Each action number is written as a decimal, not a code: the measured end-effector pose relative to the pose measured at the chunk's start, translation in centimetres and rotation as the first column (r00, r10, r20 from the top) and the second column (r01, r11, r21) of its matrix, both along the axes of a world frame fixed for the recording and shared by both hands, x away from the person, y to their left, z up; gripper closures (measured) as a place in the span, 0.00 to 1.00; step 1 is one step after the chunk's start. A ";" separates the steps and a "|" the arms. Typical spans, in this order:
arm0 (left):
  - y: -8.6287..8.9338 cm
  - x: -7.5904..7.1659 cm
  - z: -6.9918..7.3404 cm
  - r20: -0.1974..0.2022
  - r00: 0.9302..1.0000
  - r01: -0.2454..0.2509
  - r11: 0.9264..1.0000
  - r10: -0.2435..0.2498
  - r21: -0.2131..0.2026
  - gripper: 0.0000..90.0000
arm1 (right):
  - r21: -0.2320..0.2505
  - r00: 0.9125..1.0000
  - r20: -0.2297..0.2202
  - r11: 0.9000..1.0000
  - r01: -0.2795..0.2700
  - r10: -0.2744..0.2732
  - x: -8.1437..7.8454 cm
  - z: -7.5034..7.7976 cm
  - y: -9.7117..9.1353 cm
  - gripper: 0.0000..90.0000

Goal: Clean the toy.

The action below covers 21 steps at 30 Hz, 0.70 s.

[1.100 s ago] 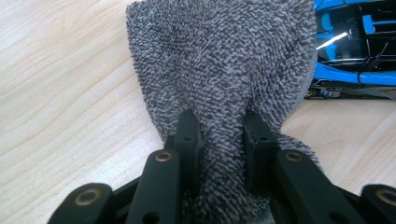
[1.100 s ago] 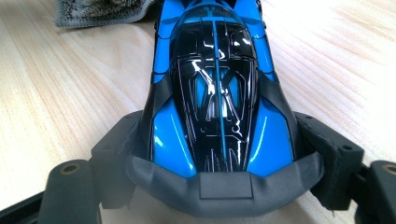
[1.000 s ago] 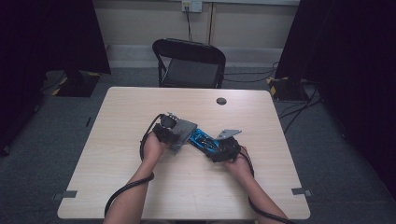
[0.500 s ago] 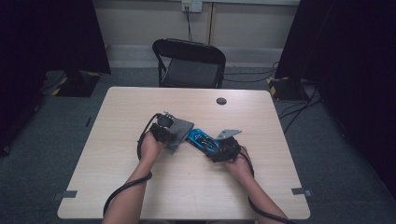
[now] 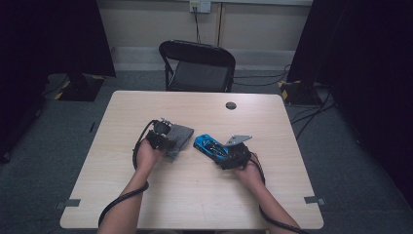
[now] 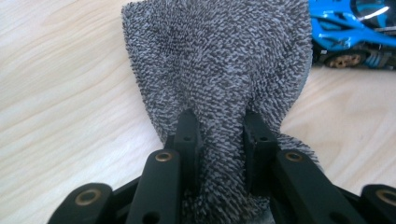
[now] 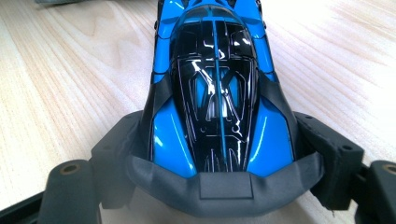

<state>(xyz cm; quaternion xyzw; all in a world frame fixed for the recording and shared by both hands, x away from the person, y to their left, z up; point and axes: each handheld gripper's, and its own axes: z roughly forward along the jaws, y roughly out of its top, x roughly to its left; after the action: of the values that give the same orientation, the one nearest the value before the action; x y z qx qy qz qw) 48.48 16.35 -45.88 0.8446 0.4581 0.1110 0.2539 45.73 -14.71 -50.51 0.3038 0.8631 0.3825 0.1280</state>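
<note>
A blue and black toy car (image 5: 209, 145) sits on the wooden table (image 5: 195, 200), right of centre. My right gripper (image 5: 223, 153) is shut on its rear end. In the right gripper view the two jaws press on either side of the car (image 7: 215, 70) around the right gripper's (image 7: 219, 140) midpoint, and the nose points away. My left gripper (image 5: 169, 141) is shut on a grey fuzzy cloth (image 5: 179, 136), just left of the car. In the left gripper view the cloth (image 6: 215, 60) bunches in my left gripper (image 6: 222, 119) and spreads onto the table, with the car (image 6: 345, 28) at top right.
A small black round disc (image 5: 231, 105) lies near the table's far edge. A black folding chair (image 5: 197, 63) stands behind the table. Cables trail from both grippers past the person's forearms toward the near edge. Dark curtains hang at both sides.
My left gripper has drawn the cloth a little to the left, off the car's nose. The right gripper and the car have stayed put.
</note>
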 end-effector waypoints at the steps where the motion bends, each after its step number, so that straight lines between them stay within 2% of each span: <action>1: 0.2 -0.2 0.0 0.000 1.000 0.000 1.000 0.000 -0.002 0.80 | 0.000 1.000 0.000 1.000 0.000 0.000 0.0 0.0 0.0 0.26; 6: 0.8 -1.7 0.3 0.007 1.000 0.026 1.000 -0.026 -0.006 0.79 | -0.001 1.000 -0.001 1.000 0.000 0.000 0.0 0.0 0.0 0.26; 11: 0.6 -3.3 0.0 0.012 0.998 0.060 0.998 -0.060 -0.005 0.79 | -0.003 1.000 -0.001 1.000 0.003 -0.003 0.0 0.0 0.0 0.25; 15: 0.3 -4.0 0.3 0.022 0.995 0.095 0.995 -0.095 0.008 0.79 | -0.010 1.000 -0.003 1.000 0.012 -0.012 0.1 0.0 0.0 0.22; 21: 0.0 -4.8 0.2 0.029 0.992 0.119 0.993 -0.119 0.003 0.79 | -0.001 1.000 0.004 1.000 0.001 -0.001 0.1 0.6 -0.3 0.20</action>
<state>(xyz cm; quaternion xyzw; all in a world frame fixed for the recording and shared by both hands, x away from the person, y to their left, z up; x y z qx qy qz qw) 43.63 16.36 -45.64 0.8688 0.4032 0.1082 0.2662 45.83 -14.99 -49.90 0.3036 0.8629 0.3825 0.1299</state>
